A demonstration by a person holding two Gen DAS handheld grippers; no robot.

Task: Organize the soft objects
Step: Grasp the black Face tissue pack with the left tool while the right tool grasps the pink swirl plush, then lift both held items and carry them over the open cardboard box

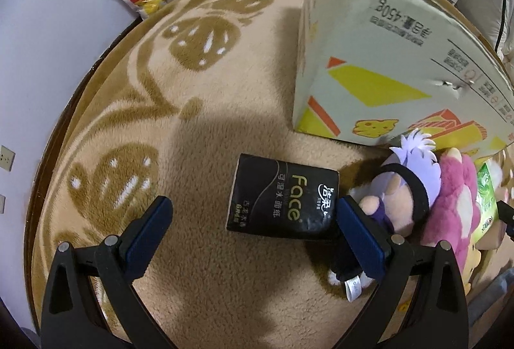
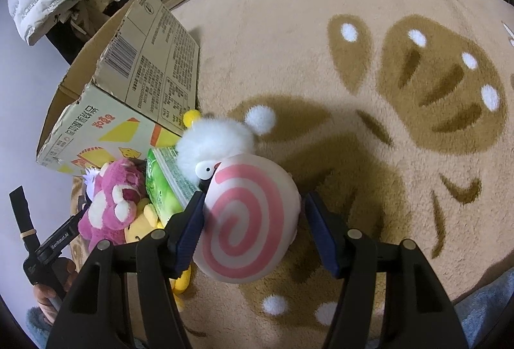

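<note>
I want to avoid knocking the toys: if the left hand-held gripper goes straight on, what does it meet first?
Probably the black tissue pack, lying just ahead between the open fingers of the left hand-held gripper. The purple-haired plush sits just right of that line; depth is uncertain.

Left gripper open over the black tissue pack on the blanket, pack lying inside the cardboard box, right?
Not inside. In the left wrist view the black tissue pack lies on the blanket, in front of the cardboard box. The left gripper is open near it, as stated.
</note>
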